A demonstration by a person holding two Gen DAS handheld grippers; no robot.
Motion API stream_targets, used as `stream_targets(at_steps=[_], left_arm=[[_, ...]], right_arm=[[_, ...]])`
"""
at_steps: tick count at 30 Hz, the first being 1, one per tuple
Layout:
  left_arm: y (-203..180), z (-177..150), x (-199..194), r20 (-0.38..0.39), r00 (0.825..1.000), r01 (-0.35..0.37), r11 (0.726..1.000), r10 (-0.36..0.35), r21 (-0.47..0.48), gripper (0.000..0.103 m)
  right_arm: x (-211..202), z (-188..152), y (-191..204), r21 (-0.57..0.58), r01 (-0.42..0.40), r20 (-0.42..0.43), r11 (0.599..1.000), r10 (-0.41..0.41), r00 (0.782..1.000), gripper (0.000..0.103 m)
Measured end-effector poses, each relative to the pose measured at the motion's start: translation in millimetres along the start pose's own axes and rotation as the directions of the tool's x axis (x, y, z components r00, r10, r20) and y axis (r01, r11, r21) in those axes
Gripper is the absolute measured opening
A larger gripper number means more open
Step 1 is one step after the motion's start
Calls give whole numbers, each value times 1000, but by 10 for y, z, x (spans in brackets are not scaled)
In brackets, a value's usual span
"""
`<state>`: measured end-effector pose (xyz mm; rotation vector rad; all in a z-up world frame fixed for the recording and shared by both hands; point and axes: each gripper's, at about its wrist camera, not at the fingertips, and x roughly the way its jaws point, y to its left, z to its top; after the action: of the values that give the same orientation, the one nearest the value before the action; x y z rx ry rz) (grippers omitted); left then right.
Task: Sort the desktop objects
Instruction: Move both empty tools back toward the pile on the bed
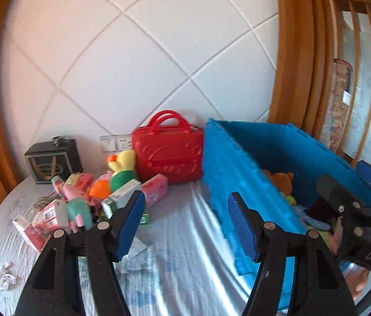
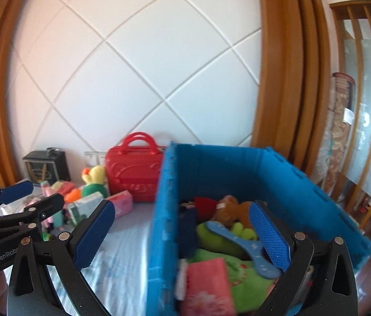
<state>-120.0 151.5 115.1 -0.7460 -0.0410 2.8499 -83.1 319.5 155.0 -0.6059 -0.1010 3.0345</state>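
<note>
A blue foam bin (image 1: 240, 163) (image 2: 211, 166) stands on the table's right side. It holds plush toys, a brown bear (image 2: 231, 209), a blue boomerang (image 2: 243, 242) and a pink packet (image 2: 207, 287). A pile of small boxes and plush toys (image 1: 85, 197) (image 2: 85, 197) lies at the left. My left gripper (image 1: 186, 226) is open and empty, above the cloth between pile and bin. My right gripper (image 2: 183, 233) is open and empty, straddling the bin's left wall. Each gripper shows at the edge of the other's view: the right in the left wrist view (image 1: 354, 184), the left in the right wrist view (image 2: 30, 194).
A red toy suitcase (image 1: 168, 151) (image 2: 133, 171) stands against the white padded wall behind the pile. A black box (image 1: 54, 159) (image 2: 47, 164) sits at the far left. A white tangle (image 1: 4, 276) lies near the table's front-left edge. Wooden frames and a screen stand at the right.
</note>
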Motion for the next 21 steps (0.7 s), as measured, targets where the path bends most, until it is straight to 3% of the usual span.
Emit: stream_targets(at_steps=[5, 9, 13, 17, 21], left_arm=[[679, -209, 31, -21, 995, -98, 994, 97, -42, 65], [1236, -400, 99, -53, 982, -185, 978, 181, -90, 65], [1754, -622, 209, -114, 956, -282, 953, 270, -110, 65], [2165, -853, 373, -189, 928, -348, 928, 321, -129, 65], [2504, -1079, 617, -274, 900, -391, 907, 340, -159, 65]], right_arm=[[172, -45, 507, -3, -103, -10, 995, 103, 995, 103], [374, -103, 869, -20, -131, -42, 991, 130, 991, 103], [612, -221, 1184, -31, -189, -85, 981, 186, 979, 103], [990, -400, 1436, 11, -288, -184, 958, 285, 941, 103], [1355, -583, 1618, 12, -300, -269, 954, 292, 918, 103]])
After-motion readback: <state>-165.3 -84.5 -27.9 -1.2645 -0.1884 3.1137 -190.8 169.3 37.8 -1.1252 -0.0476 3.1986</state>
